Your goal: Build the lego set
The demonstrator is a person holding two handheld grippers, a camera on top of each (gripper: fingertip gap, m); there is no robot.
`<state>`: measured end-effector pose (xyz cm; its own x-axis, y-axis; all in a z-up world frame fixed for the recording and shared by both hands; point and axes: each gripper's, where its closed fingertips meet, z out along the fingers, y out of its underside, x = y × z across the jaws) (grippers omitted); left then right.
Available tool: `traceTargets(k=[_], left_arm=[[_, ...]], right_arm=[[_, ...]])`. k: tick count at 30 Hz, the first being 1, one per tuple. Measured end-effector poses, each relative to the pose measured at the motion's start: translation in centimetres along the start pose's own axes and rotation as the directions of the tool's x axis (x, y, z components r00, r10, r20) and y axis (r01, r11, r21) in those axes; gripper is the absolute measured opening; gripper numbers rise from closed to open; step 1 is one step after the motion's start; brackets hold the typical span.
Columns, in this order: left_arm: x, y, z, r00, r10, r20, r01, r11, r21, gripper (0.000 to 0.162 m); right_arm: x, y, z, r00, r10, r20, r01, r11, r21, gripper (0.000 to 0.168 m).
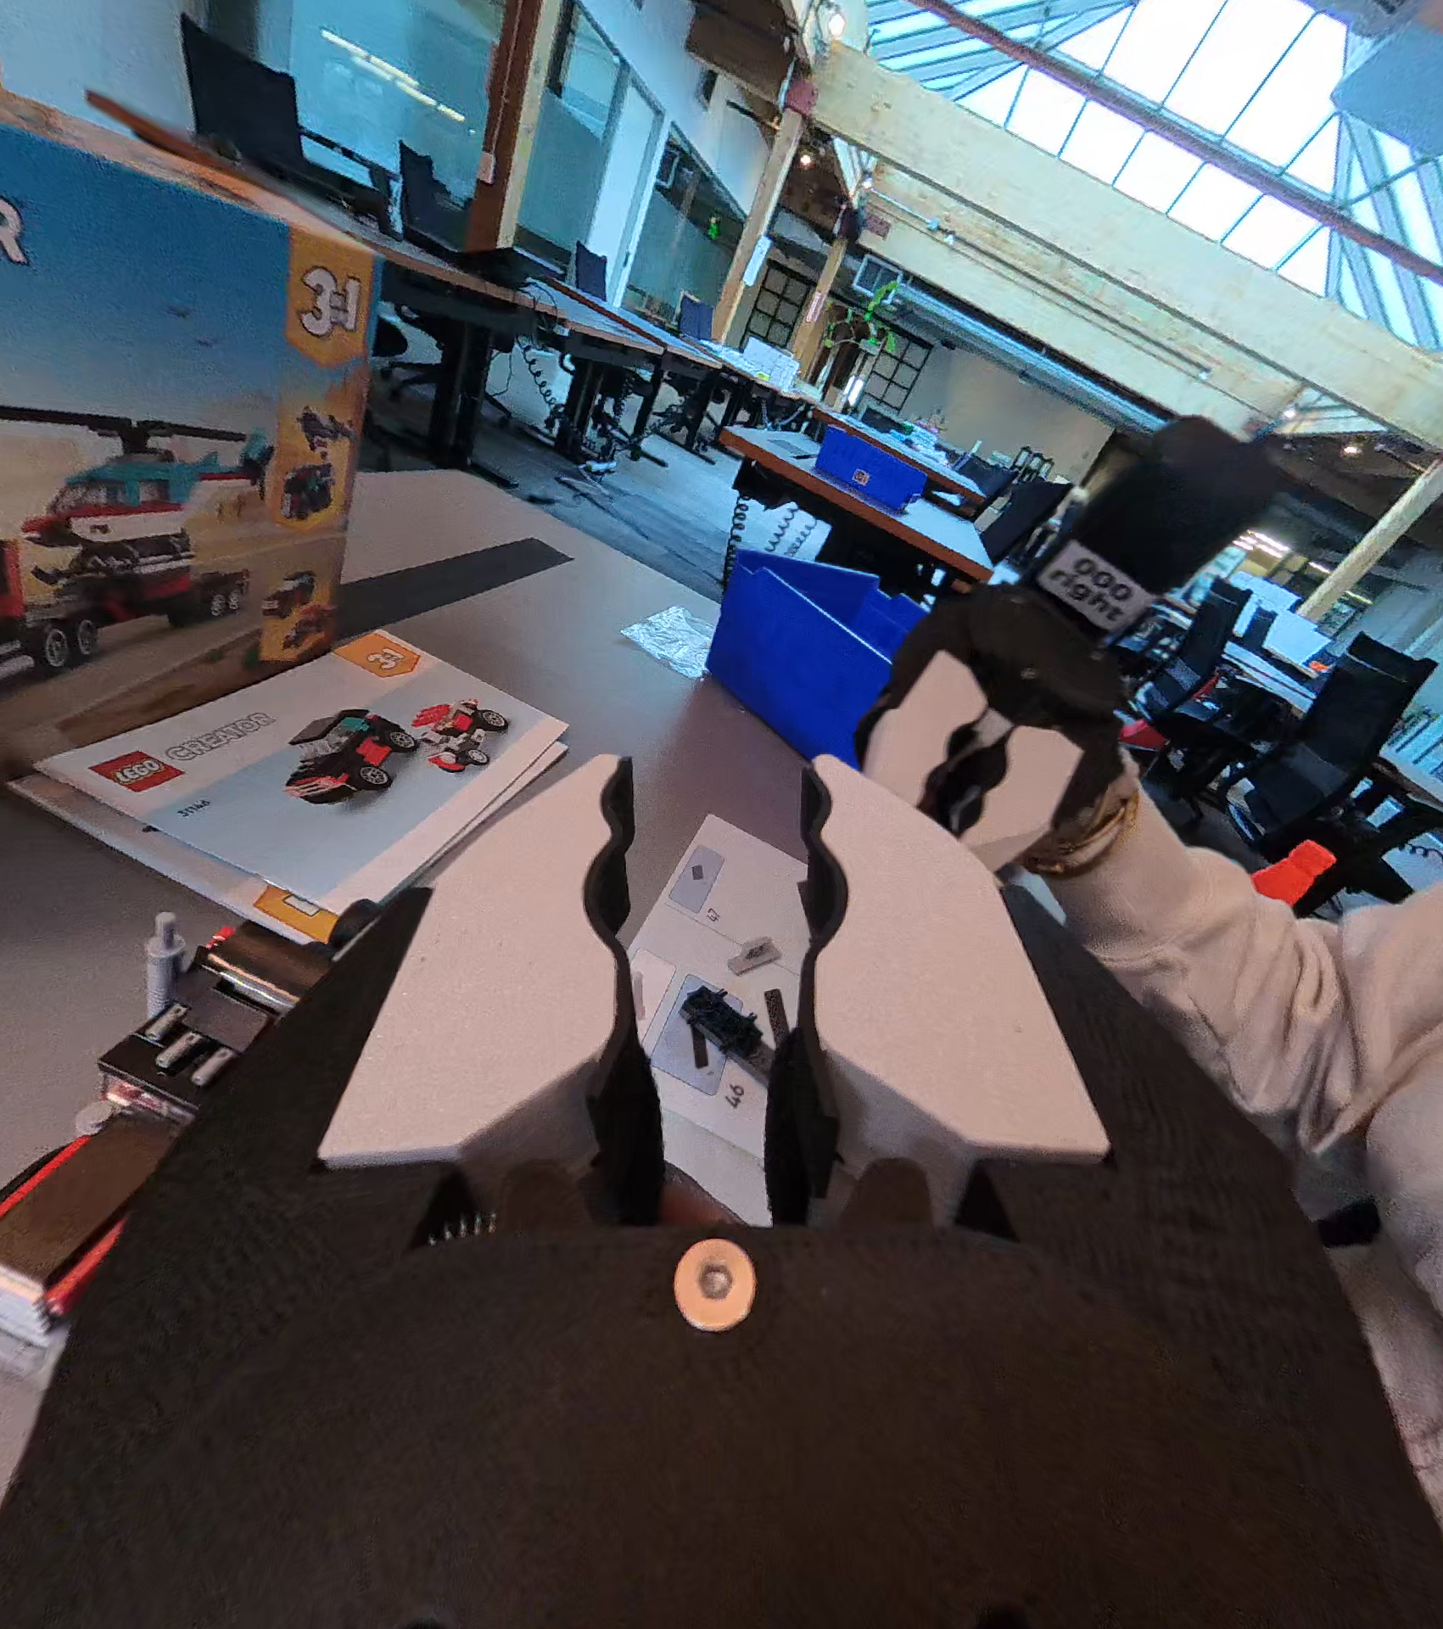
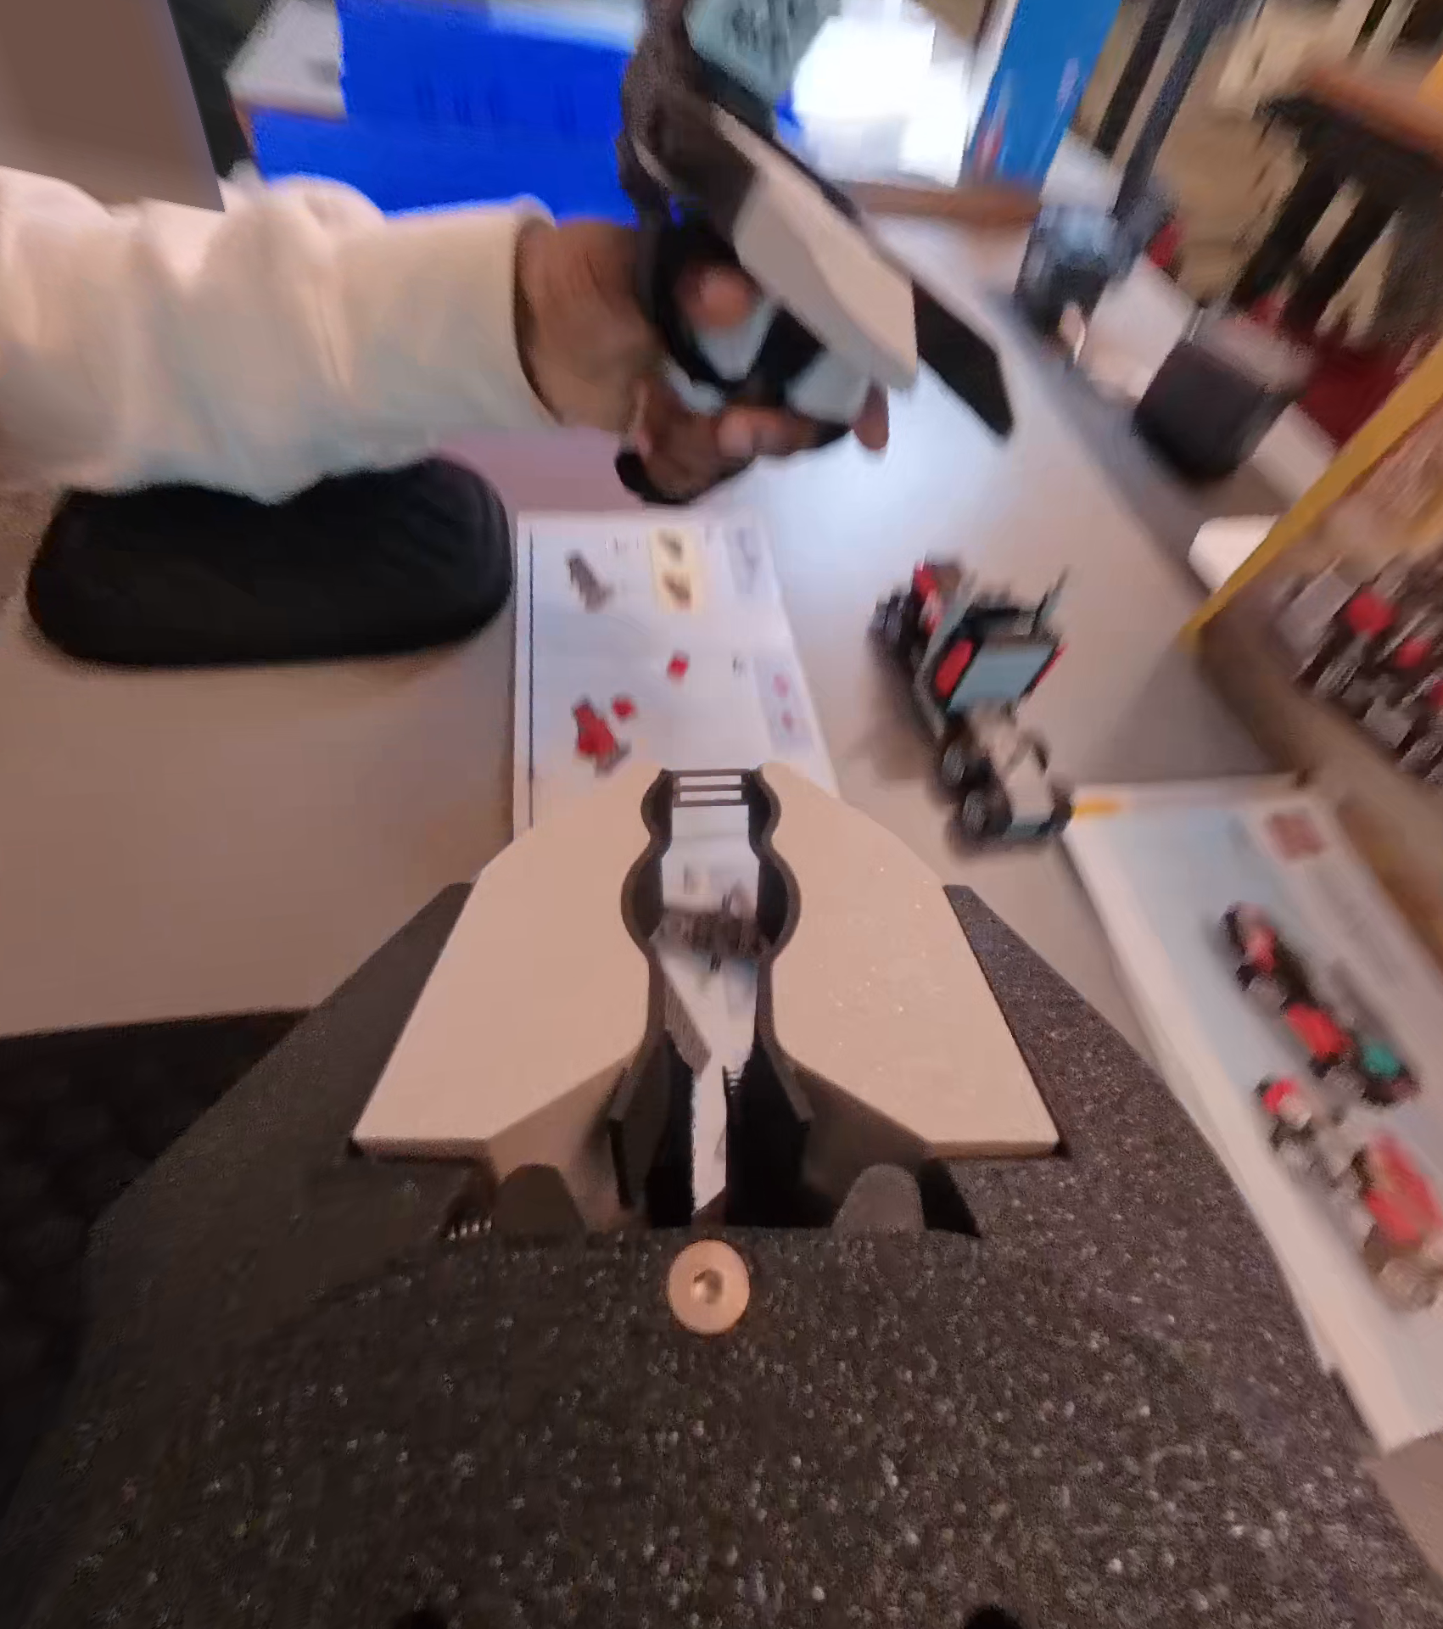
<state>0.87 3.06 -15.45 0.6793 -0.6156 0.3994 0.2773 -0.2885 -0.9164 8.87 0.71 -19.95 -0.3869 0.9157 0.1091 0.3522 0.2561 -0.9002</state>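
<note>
Black truck [image 2: 977, 705] part-built mid-table; loose bits [image 1: 722, 1014] wait on manual [image 1: 704, 952]. Your left gripper [image 1: 717, 793] gapes empty; right gripper [image 2: 710, 784] pinches small ladder-like piece [image 2: 710, 787].

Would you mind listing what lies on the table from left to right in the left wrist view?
Lego truck model → set box → instruction booklet → open instruction page with loose black pieces → blue bin → right gripper, held above the table.

Table layout off my left fingers

Instruction sheet [image 1: 722, 961] lies between them; booklets [image 1: 321, 776] ahead-left before the box [image 1: 109, 423]; bin [image 1: 797, 652] ahead-right.
</note>
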Motion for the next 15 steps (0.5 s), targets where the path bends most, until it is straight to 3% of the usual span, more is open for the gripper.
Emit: traceTargets(k=[4,7,9,11,15], left_arm=[[-1.0,1.6,-0.6,0.998,0.063,0.026,-0.063,0.998,-0.01,0.037],[-2.1,2.2,-1.7,0.974,0.2,0.108,-0.197,0.98,-0.032,0.036],[-2.1,2.3,-2.0,0.948,0.278,0.158,-0.279,0.96,-0.012,0.035],[-0.9,2.8,-1.6,0.935,0.335,0.113,-0.336,0.942,-0.011,0.033],[-0.2,5.7,-0.5,0.93,0.368,0.012,-0.361,0.918,-0.164,0.032]], right_arm=[[-1.2,6.0,0.5,0.991,0.124,0.043,-0.109,0.959,-0.263,0.017],[-1.6,10.5,-0.8,0.995,0.097,-0.022,-0.094,0.844,-0.529,0.017],[-1.6,10.8,-1.0,0.995,0.085,-0.041,-0.094,0.827,-0.555,0.017],[-2.1,10.3,-0.5,0.992,0.126,-0.018,-0.117,0.842,-0.527,0.017],[-2.4,12.1,-0.4,0.99,0.14,-0.011,-0.117,0.779,-0.616,0.025]])
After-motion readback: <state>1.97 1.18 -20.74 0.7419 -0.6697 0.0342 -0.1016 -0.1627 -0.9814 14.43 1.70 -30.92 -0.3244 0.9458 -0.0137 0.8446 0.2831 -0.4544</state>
